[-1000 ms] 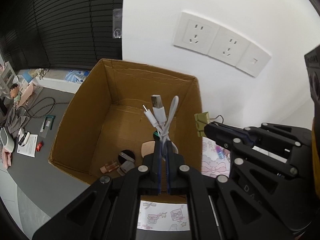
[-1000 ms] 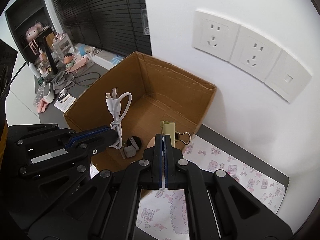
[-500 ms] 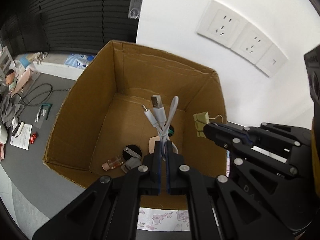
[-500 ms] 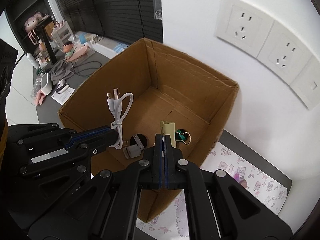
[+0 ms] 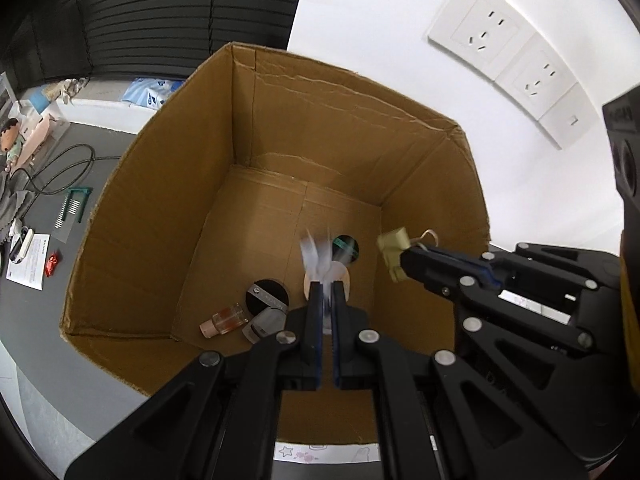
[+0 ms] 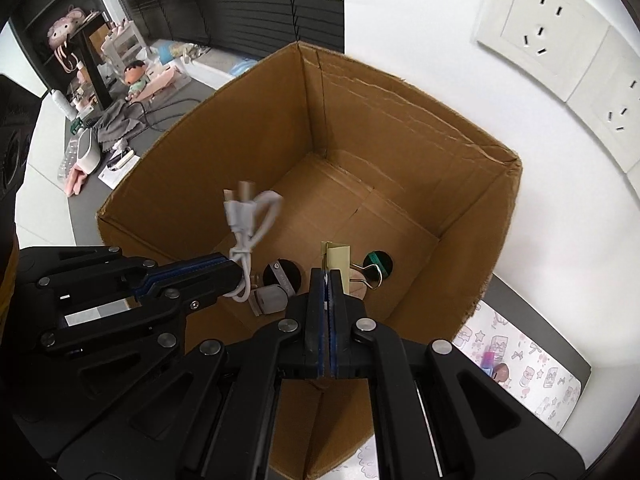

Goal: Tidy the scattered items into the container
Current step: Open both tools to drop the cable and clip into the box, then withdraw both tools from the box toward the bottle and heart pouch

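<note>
Since the earlier frames both grippers have come down over the cardboard box (image 5: pixel 168 208), whose open mouth now fills most of each view, and the patterned mat (image 6: pixel 532 364) has slid out toward 4 o'clock in the right wrist view. The box is the largest item: light, stiff corrugated board, standing against the white wall below the sockets (image 5: pixel 516 60). Already on its floor are a black disc (image 5: pixel 267 294), a small amber bottle (image 5: pixel 224 319), a grey clip-like piece (image 5: pixel 262 322) and a dark green roll (image 5: pixel 346 246). The left gripper (image 6: pixel 240 270) is clamped on the white USB cable (image 6: pixel 250 216), gripped at its bundled waist, with loop and plugs standing free toward 12 o'clock; the cable is light, limp and smooth, blurred in the left wrist view, and judged best held at that tied middle. The right gripper (image 5: pixel 402 262) is clamped on the olive binder clip (image 5: pixel 394 248), jaws together on the folded body, one wire handle hanging free at 3 o'clock; the clip is small, rigid and springy, judged secure by its flat faces. Both items hang inside the box mouth, above the floor.
</note>
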The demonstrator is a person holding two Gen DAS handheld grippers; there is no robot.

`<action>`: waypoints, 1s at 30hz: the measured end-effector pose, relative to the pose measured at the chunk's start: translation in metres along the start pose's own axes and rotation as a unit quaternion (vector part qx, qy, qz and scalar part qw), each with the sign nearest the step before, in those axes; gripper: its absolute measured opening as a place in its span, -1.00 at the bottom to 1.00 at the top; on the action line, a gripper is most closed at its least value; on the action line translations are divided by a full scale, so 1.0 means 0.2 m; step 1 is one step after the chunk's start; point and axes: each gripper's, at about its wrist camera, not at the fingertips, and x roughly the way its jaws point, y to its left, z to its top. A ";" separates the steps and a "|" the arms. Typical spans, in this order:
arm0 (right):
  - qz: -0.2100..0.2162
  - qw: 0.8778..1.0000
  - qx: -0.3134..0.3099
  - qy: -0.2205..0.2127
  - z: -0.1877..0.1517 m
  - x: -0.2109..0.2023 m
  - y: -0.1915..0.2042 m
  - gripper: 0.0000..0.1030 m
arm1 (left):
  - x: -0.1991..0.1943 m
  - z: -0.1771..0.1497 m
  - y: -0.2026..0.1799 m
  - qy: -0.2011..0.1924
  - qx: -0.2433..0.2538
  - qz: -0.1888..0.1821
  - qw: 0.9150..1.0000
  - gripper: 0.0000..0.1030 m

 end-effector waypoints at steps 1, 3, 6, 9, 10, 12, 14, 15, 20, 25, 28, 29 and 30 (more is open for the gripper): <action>0.001 1.000 0.000 0.003 0.00 0.01 0.00 -0.97 | 0.01 0.00 0.00 0.001 0.000 0.000 1.000 -0.93; 0.003 1.000 0.000 0.006 0.00 0.03 0.00 -0.97 | 0.02 0.00 0.00 0.003 -0.001 -0.001 1.000 -0.93; 0.004 1.000 -0.002 0.009 0.01 0.05 -0.01 -0.97 | 0.04 0.01 0.01 0.007 -0.002 -0.004 1.000 -0.93; 0.005 1.000 -0.004 0.012 0.01 0.06 -0.01 -0.96 | 0.05 0.02 0.00 0.010 0.000 0.004 1.000 -0.92; 0.006 1.000 -0.005 0.010 0.01 0.06 -0.02 -0.96 | 0.06 0.01 0.00 0.012 0.000 0.005 1.000 -0.91; 0.004 1.000 -0.006 0.007 0.02 0.05 -0.02 -0.88 | 0.07 0.01 -0.01 0.016 0.003 0.004 1.000 -0.90; -0.001 1.000 -0.007 0.005 0.02 0.04 -0.02 -0.64 | 0.06 0.00 -0.02 0.014 0.007 0.010 1.000 -0.88; -0.008 1.000 -0.007 0.004 0.01 0.03 -0.02 -0.59 | 0.06 -0.01 -0.02 0.013 0.008 0.012 1.000 -0.87; -0.017 1.000 0.007 -0.002 -0.02 -0.01 -0.09 0.02 | 0.04 -0.02 -0.03 0.011 0.008 0.025 1.000 -0.35; -0.014 0.999 0.041 -0.017 -0.06 -0.10 -0.23 0.44 | -0.02 -0.01 -0.01 -0.005 -0.001 0.037 0.999 0.63; -0.016 0.998 0.056 -0.032 -0.09 -0.17 -0.31 0.77 | -0.06 -0.01 -0.03 -0.016 0.004 0.038 0.999 0.80; -0.016 0.997 0.060 -0.035 -0.10 -0.19 -0.32 0.85 | -0.07 -0.01 -0.04 -0.018 0.008 0.040 0.999 0.82; -0.016 0.997 0.064 -0.037 -0.11 -0.20 -0.34 0.96 | -0.08 -0.01 -0.06 -0.020 0.011 0.040 0.999 0.86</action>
